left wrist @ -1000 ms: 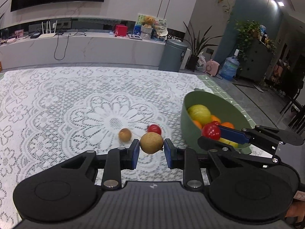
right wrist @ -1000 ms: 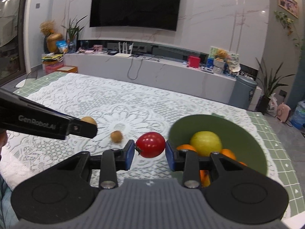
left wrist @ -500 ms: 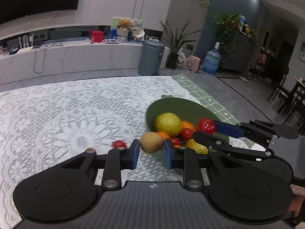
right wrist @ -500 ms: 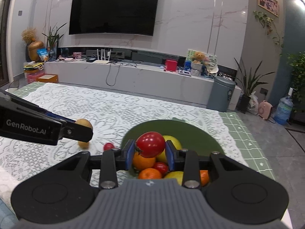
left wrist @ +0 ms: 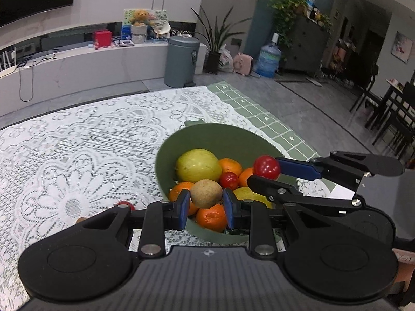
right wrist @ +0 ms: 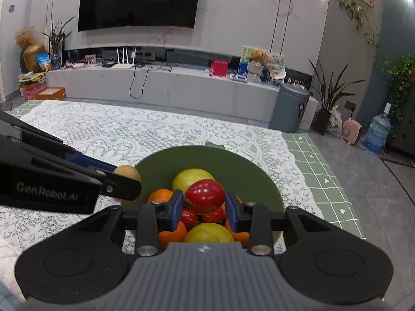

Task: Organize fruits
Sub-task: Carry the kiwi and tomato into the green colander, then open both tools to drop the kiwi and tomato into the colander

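Note:
My left gripper (left wrist: 205, 202) is shut on a round brown fruit (left wrist: 206, 193), held over the near rim of the green bowl (left wrist: 220, 137). My right gripper (right wrist: 205, 202) is shut on a red tomato (right wrist: 205, 195) above the same bowl (right wrist: 249, 165). The bowl holds a large yellow-green fruit (left wrist: 198, 165), oranges (left wrist: 212, 217) and a small red tomato (left wrist: 228, 180). In the left wrist view the right gripper (left wrist: 269, 172) reaches in from the right with its tomato (left wrist: 266, 167). In the right wrist view the left gripper (right wrist: 124, 180) enters from the left with the brown fruit (right wrist: 127, 172).
A small red fruit (left wrist: 124, 204) and a brown one (left wrist: 81, 219) lie on the white lace tablecloth (left wrist: 77, 155), partly hidden behind my left gripper. The green table edge (left wrist: 272, 127) drops to the floor on the right. A grey bin (left wrist: 181, 61) stands beyond.
Both grippers have carried their fruits rightward from over the tablecloth to above the green bowl. The loose fruits on the cloth have slid to the left of the left wrist view.

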